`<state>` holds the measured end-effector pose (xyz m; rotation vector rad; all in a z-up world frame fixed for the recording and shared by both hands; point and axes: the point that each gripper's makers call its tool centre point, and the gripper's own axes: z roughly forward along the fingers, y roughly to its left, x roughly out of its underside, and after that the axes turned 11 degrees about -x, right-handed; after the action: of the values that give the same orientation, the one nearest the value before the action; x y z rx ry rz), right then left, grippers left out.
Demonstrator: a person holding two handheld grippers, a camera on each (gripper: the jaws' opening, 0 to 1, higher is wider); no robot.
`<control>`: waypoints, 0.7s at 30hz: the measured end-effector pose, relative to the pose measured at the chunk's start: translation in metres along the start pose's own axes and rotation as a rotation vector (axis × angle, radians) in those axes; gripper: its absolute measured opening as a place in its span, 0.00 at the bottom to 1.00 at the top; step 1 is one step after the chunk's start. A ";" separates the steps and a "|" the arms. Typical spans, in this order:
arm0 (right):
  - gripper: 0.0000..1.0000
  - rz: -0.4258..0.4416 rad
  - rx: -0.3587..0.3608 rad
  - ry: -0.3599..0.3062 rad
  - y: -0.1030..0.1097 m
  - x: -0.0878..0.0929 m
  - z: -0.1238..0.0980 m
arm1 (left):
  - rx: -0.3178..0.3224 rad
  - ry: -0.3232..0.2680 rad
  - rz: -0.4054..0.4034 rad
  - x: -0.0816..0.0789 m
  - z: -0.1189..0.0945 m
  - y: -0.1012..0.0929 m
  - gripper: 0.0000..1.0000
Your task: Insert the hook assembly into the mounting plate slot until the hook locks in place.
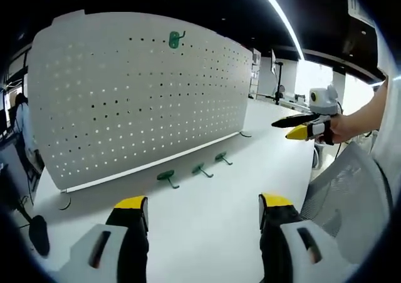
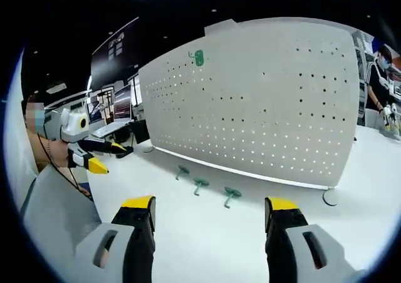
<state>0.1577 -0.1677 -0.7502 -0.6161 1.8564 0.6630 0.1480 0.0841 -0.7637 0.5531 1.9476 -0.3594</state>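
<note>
Board: tall white perforated pegboard panel [image 1: 144, 95] [image 2: 263, 101] stood upright on the white tabletop [image 1: 207, 226] [image 2: 207, 233], on small foot brackets.
Mounted hook: one green plastic hook [image 1: 176, 39] [image 2: 198, 57] already hung in the holes near the board's top edge.
Loose hooks: three green plastic hook assemblies lay in a row on the tabletop just in front of the board's base; in left gripper view nearest hook [image 1: 167, 178], middle hook [image 1: 201, 169], far hook [image 1: 222, 158]; the same three in right gripper view at [image 2: 230, 195], [image 2: 200, 185], [image 2: 182, 171].
Left gripper [image 1: 203, 217]: yellow-tipped black jaws spread wide, nothing between them, well apart from the hooks; also seen at left of right gripper view [image 2: 100, 159], held by a person.
Right gripper [image 2: 210, 217]: jaws spread wide, empty, short of the hooks; seen at right of left gripper view [image 1: 301, 125], held in a hand [image 1: 341, 128].
Background: another person stood past the board's edge [image 2: 379, 76].
</note>
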 end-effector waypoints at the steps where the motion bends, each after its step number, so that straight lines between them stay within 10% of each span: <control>1: 0.69 0.000 0.003 0.005 -0.001 0.002 -0.001 | 0.001 0.003 0.000 0.001 -0.001 0.001 0.74; 21: 0.69 0.044 0.058 0.059 -0.005 0.026 -0.027 | -0.012 0.044 -0.035 0.014 -0.012 0.017 0.73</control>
<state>0.1350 -0.1926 -0.7663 -0.5640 1.9423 0.6228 0.1430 0.1073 -0.7719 0.5239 2.0027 -0.3605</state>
